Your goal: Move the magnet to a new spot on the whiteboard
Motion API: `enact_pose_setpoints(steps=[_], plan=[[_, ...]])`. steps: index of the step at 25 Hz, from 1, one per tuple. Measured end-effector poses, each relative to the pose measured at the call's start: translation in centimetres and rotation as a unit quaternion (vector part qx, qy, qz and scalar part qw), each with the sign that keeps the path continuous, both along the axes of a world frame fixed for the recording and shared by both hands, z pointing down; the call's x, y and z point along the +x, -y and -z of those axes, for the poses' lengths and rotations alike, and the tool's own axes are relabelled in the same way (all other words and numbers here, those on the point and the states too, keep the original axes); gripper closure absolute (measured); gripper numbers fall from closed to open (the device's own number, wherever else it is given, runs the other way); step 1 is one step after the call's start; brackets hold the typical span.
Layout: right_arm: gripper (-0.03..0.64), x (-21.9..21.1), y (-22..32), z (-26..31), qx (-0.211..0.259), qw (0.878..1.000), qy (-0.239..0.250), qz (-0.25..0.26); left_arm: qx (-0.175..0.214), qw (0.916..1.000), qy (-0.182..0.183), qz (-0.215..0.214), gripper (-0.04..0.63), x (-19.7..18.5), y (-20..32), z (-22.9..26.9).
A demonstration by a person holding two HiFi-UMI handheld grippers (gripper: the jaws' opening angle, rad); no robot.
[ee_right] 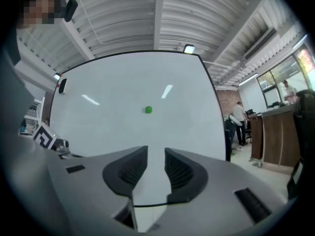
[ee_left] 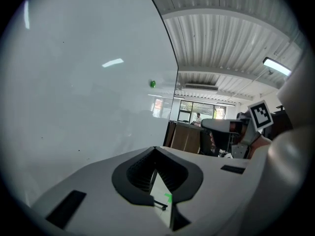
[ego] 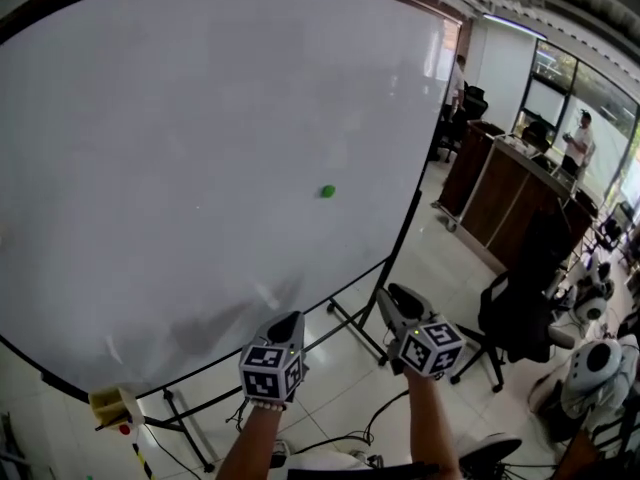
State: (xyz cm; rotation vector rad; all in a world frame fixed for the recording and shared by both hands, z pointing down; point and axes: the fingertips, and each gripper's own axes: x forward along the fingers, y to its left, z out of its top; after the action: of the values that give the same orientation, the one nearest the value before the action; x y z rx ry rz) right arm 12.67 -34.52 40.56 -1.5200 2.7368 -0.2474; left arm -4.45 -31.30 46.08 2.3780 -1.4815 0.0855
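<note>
A small green magnet (ego: 327, 191) sticks to the large whiteboard (ego: 180, 148), right of its middle and a little below. It also shows as the magnet (ee_left: 152, 84) in the left gripper view and the magnet (ee_right: 148, 110) in the right gripper view. Both grippers are held well back from the board, below its lower right edge. My left gripper (ego: 287, 323) has its jaws meeting at the tips, with nothing between them (ee_left: 155, 151). My right gripper (ego: 398, 303) stands open and empty (ee_right: 156, 154), pointing at the board with the magnet above the gap.
The whiteboard stands on a black wheeled frame (ego: 350, 318). A wooden counter (ego: 505, 193) and a black office chair (ego: 515, 318) are to the right. A person (ego: 578, 138) stands behind the counter, another (ego: 457, 78) beside the board. A yellow fitting (ego: 110, 403) sits at the board's lower left.
</note>
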Motion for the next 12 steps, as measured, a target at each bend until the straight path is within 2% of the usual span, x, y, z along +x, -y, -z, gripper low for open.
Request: enact_pose_setpoints(steps=[4, 12], plan=[[0.409, -3.2, 3.5, 4.2, 0.044, 0.998, -0.032, 0.034, -0.001, 0.9999, -0.004, 0.015, 0.604, -0.4, -0.1, -0.1], [0.391, -7.8, 9.3, 10.2, 0.101, 0.991, -0.062, 0.057, 0.001, 0.999, 0.0, 0.044, 0.604, -2.3, 0.0, 0.3]])
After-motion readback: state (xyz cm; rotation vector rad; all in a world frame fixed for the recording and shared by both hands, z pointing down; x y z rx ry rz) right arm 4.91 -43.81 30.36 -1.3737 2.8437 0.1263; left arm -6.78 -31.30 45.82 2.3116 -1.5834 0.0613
